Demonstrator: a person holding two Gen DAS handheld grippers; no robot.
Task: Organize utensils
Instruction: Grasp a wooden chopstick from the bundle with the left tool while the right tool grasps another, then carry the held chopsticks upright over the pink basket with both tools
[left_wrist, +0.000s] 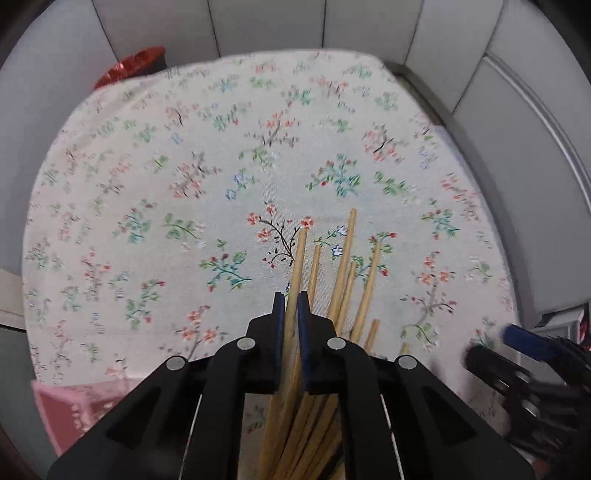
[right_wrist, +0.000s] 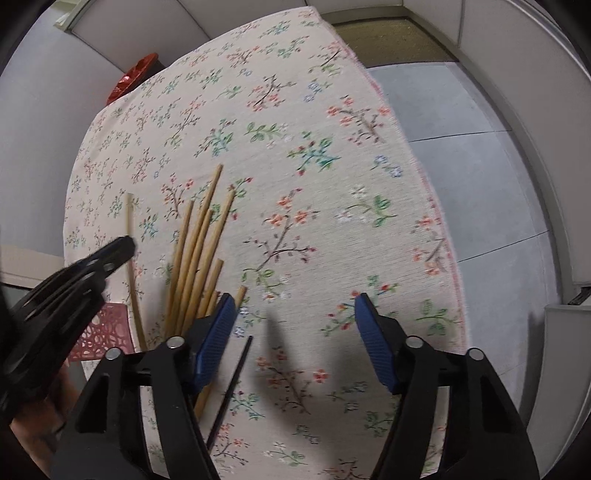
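My left gripper is shut on one bamboo chopstick that sticks out forward between its blue pads. Several more bamboo chopsticks lie fanned on the floral tablecloth just right of it. In the right wrist view the same pile of bamboo chopsticks lies at the left, and the left gripper holds the single chopstick beside it. My right gripper stands open over bare cloth, its left pad close to the pile's near ends. A thin black chopstick lies below that pad.
A pink perforated basket sits at the table's near left edge, also seen as the pink basket. A red object stands beyond the far left corner. The tablecloth ends at a fringed right edge above grey floor.
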